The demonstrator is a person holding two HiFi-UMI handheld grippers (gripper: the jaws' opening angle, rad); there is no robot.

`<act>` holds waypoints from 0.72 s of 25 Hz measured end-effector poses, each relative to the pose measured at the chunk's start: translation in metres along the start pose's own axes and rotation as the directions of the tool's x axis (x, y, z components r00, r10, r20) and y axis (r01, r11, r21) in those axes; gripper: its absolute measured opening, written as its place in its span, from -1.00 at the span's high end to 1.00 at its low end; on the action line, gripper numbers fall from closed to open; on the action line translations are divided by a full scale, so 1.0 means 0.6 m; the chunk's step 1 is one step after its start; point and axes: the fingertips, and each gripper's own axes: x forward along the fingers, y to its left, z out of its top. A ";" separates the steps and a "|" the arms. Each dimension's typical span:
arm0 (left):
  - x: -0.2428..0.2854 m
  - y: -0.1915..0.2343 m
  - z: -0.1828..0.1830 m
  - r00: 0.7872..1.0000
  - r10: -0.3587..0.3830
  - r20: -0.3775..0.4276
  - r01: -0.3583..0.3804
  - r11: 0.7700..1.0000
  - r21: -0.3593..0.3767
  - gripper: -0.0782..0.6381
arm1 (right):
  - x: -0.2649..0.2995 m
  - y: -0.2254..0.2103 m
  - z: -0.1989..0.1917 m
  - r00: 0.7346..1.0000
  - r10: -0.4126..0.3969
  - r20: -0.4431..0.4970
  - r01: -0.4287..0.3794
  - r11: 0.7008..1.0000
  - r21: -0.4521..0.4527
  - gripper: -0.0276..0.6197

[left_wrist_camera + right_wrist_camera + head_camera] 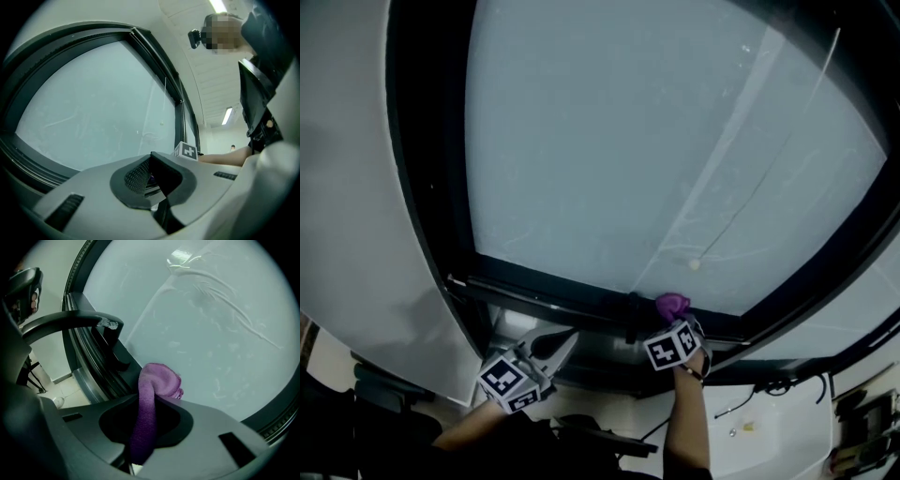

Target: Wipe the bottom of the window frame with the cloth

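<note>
Left gripper [555, 347]: jaws closed together with nothing between them, angled up and to the right, on a bare left forearm [461, 429]. Right gripper [673, 319]: jaws clamped on the cloth [672, 304], with the right forearm [686, 422] reaching straight forward.

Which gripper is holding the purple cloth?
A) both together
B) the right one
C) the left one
B: the purple cloth is pinched between the fingers of the right gripper, down by the window frame.
</note>
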 end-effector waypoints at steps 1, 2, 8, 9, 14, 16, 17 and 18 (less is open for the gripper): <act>-0.004 0.003 0.000 1.000 0.004 0.000 -0.004 1.000 -0.003 0.80 | 0.000 0.002 0.002 1.000 0.001 0.000 -0.001 1.000 -0.002 0.71; -0.007 0.006 0.000 1.000 0.009 0.001 -0.009 1.000 -0.006 0.80 | -0.001 0.004 0.005 1.000 0.003 0.002 -0.003 1.000 -0.001 0.71; -0.023 0.022 0.003 0.999 0.039 0.001 -0.039 0.999 -0.012 0.80 | -0.009 0.029 0.033 0.998 0.038 0.056 -0.040 0.999 0.023 0.71; -0.025 0.024 0.002 0.999 0.041 -0.002 -0.041 0.999 -0.015 0.80 | -0.010 0.033 0.036 0.997 0.044 0.063 -0.046 0.999 0.025 0.71; -0.036 0.036 -0.005 0.997 0.074 -0.001 -0.074 0.997 -0.037 0.80 | -0.012 0.043 0.057 0.991 0.078 0.106 -0.082 0.996 0.033 0.70; -0.038 0.037 -0.007 0.996 0.086 0.000 -0.086 0.995 -0.041 0.80 | -0.012 0.044 0.060 0.989 0.092 0.118 -0.098 0.994 0.045 0.71; -0.038 0.037 -0.008 0.996 0.089 0.000 -0.089 0.995 -0.041 0.80 | -0.012 0.044 0.061 0.987 0.100 0.128 -0.108 0.993 0.055 0.71; -0.038 0.036 -0.009 0.996 0.091 0.001 -0.091 0.995 -0.040 0.80 | -0.011 0.045 0.063 0.984 0.109 0.142 -0.119 0.991 0.063 0.71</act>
